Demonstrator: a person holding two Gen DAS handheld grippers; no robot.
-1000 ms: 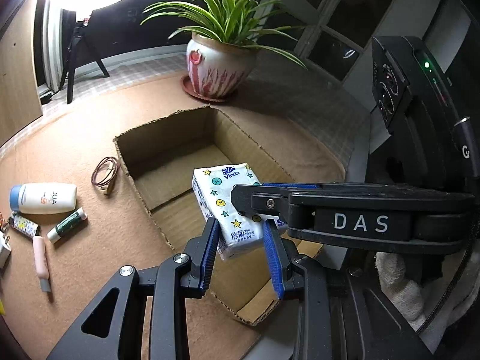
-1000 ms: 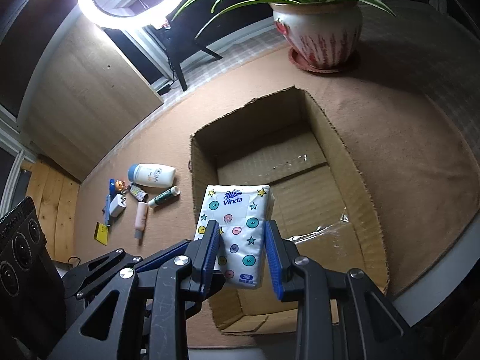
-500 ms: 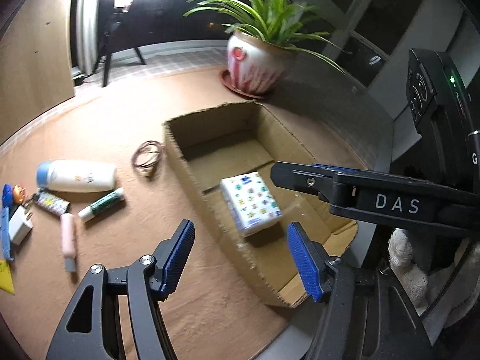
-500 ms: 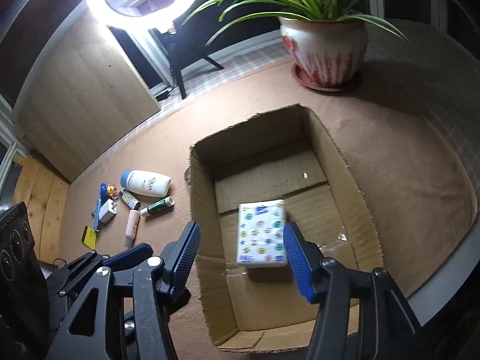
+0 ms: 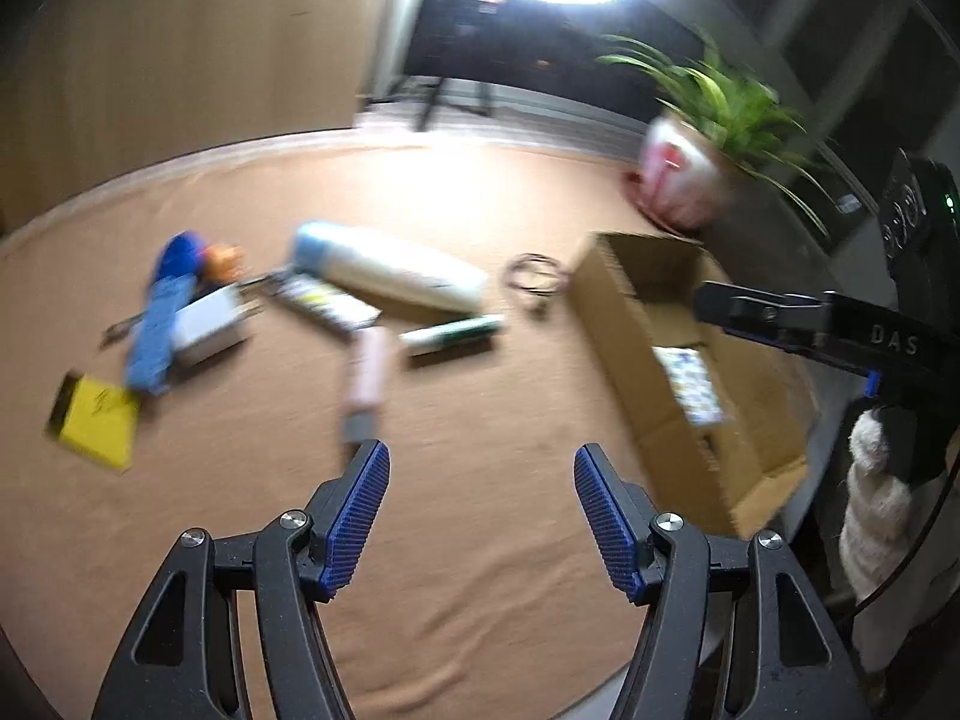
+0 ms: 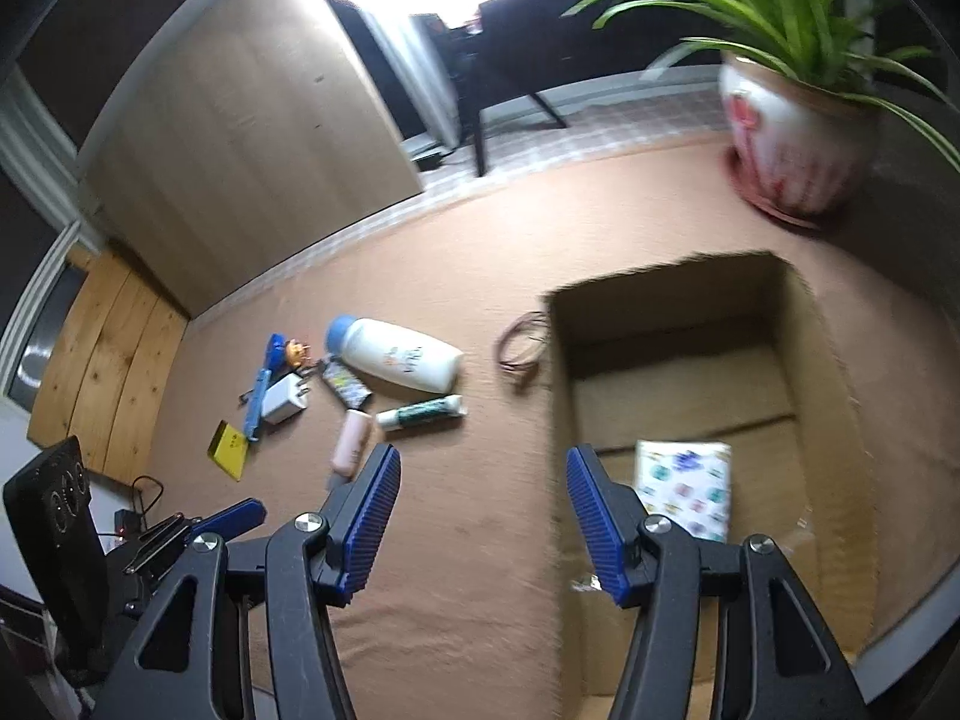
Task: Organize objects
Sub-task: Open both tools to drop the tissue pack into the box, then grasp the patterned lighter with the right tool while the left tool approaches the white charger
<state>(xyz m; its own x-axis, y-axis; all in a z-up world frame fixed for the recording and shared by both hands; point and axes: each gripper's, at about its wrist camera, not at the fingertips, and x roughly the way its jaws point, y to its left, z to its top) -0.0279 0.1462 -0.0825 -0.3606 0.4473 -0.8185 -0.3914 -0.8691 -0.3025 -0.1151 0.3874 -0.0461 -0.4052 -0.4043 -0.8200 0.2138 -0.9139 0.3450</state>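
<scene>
- Brown carpet (image 6: pixel 480 276) fills most of the floor, with a wide bare stretch right under both grippers.
- Cardboard box (image 6: pixel 828 360) sits open-topped on the carpet's right side, tall walls all round; potted plant (image 6: pixel 792 138) stands beyond its far corner, near but apart.
- Tissue pack (image 6: pixel 690 489) lies flat on the box floor, close to the near-left wall.
- Right gripper (image 6: pixel 483 501): jaws released, spread wide, nothing between them, over bare carpet just beside the box's left wall.
- Left gripper (image 5: pixel 480 507): jaws also released and empty, above open carpet between the box and the clutter.
- White bottle (image 6: pixel 399 354) lies on its side well left of the box.
- Clustered around it: pink tube (image 6: pixel 351 444), green-and-white tube (image 6: pixel 423 411), white charger (image 6: pixel 285 399), blue stick (image 6: pixel 264 384), yellow pad (image 6: pixel 228 450).
- Coiled cable (image 6: pixel 522 345) lies just beside the box's far-left corner.
- Left wrist view is blurred.
</scene>
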